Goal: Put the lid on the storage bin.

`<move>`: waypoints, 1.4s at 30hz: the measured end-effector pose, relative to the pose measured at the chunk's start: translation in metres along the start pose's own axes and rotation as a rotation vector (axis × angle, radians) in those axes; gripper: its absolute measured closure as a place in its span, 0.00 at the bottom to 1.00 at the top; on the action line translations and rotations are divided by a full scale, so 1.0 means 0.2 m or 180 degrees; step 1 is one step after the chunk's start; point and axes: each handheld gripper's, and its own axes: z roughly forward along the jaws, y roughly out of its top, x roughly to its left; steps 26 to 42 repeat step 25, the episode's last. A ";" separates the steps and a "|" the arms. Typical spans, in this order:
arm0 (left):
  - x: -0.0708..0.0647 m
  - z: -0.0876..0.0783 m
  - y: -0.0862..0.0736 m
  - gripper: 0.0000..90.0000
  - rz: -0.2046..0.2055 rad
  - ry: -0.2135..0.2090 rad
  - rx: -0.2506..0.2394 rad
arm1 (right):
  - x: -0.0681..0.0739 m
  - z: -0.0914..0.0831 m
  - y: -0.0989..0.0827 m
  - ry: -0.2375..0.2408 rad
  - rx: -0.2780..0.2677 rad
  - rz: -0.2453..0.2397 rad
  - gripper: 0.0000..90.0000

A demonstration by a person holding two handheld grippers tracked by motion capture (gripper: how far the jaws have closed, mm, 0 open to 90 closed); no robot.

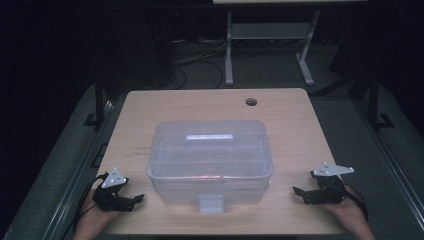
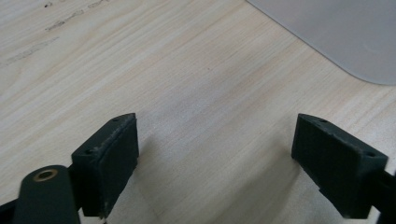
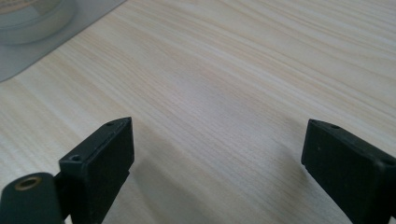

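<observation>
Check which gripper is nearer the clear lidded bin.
Left, slightly. The left gripper sits just off the clear lidded bin near its front left corner; the right gripper sits farther off its right side.

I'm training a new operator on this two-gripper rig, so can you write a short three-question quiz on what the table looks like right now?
1. True or false: the left gripper is shut on the latch of the clear plastic box.
2. Multiple choice: where does the box stand? A) at the table's far left corner B) mid-table, between the two grippers C) on the floor.
3. Fill in: the right gripper has its jaws ____, with only bare wooden table between them.

Key
1. False: its jaws are open, apart from the box.
2. B
3. open
</observation>
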 end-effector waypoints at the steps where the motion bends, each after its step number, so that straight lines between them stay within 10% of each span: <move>1: 0.00 0.00 0.00 0.15 -0.0022 -0.0015 -0.0027 | 0.00 0.00 0.00 -0.0021 0.0000 0.0011 0.10; 14: 0.01 0.02 -0.04 0.14 -0.0026 -0.0092 -0.0259 | -0.01 0.03 -0.02 -0.0060 -0.0018 0.0049 0.05; 42: 0.01 0.03 -0.02 0.14 -0.0027 -0.0091 -0.0254 | 0.01 0.03 -0.01 -0.0150 0.0003 0.0146 0.03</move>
